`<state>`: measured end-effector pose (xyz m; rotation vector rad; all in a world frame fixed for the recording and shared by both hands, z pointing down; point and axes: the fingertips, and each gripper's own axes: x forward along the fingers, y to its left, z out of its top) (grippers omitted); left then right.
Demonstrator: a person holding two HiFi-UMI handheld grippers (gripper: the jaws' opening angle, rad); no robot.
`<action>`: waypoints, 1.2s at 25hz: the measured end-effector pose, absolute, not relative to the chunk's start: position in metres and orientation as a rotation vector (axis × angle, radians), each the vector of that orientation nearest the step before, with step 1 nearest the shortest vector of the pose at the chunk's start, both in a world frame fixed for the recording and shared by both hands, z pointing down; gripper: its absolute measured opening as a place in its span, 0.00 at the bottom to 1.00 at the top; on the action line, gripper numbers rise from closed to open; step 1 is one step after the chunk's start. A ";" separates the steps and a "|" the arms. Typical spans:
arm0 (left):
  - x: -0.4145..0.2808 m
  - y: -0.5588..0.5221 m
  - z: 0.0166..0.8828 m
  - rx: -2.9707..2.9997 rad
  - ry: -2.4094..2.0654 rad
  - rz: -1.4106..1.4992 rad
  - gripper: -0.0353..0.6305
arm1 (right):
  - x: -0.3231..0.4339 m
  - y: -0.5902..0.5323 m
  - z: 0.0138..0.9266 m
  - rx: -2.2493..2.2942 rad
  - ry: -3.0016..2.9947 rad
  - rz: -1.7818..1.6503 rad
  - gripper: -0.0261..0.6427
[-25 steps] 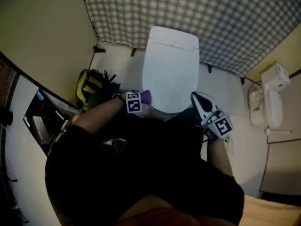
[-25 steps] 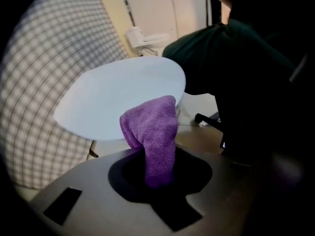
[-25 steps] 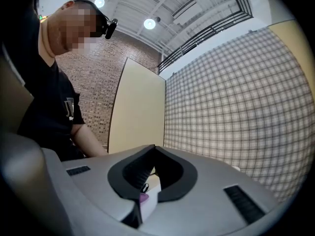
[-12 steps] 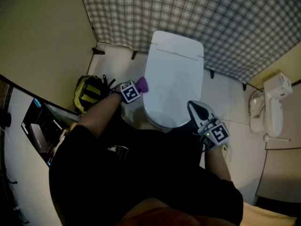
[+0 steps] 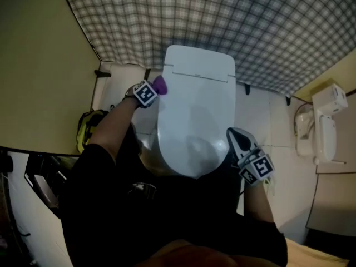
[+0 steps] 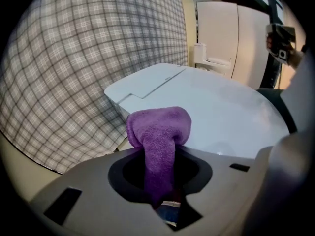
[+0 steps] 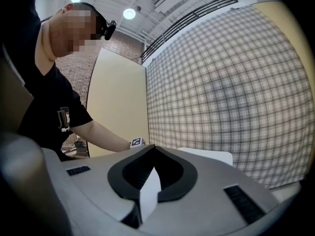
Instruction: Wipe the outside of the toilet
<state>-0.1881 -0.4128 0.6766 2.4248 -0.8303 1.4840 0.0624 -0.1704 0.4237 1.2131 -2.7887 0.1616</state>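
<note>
Purple fuzzy cloth (image 6: 158, 132) seemingly touching toilet (image 5: 194, 110).

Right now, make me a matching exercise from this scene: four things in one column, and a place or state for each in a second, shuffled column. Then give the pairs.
Things
1. purple cloth
2. toilet lid
3. right gripper
4. yellow and black bag

Places or states
A. beside the toilet, on the person's left
B. white and closed
C. clamped in the left gripper, by the lid's back left corner
D. at the toilet's front right edge, jaws together

Pairs: 1-C, 2-B, 3-D, 4-A
</note>
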 end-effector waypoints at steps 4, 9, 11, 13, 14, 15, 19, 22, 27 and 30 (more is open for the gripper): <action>-0.170 -0.500 0.662 2.484 -0.883 1.294 0.20 | 0.087 -0.208 0.448 1.248 -2.756 0.258 0.05; -0.154 -0.586 0.658 2.505 -0.785 1.538 0.21 | 0.114 -0.257 0.463 1.305 -2.753 0.321 0.05; -0.165 -0.610 0.665 2.437 -0.758 1.792 0.21 | 0.126 -0.269 0.474 1.305 -2.737 0.329 0.05; -0.173 -0.634 0.667 2.395 -0.826 1.969 0.21 | 0.134 -0.272 0.486 1.301 -2.719 0.346 0.05; -0.172 -0.644 0.665 2.398 -0.858 2.035 0.21 | 0.137 -0.272 0.491 1.302 -2.712 0.359 0.05; -0.170 -0.654 0.662 2.402 -0.891 2.097 0.21 | 0.141 -0.272 0.495 1.307 -2.708 0.367 0.05; -0.172 -0.667 0.647 2.376 -1.116 2.053 0.21 | 0.159 -0.265 0.500 1.359 -2.693 0.370 0.05; -0.189 -0.613 0.655 2.332 -1.208 1.784 0.21 | 0.170 -0.245 0.494 1.402 -2.681 0.380 0.05; -0.184 -0.470 0.638 2.476 -1.148 1.249 0.21 | 0.168 -0.200 0.480 1.414 -2.672 0.348 0.05; -0.177 -0.392 0.592 2.629 -1.172 0.986 0.21 | 0.157 -0.175 0.472 1.398 -2.664 0.331 0.05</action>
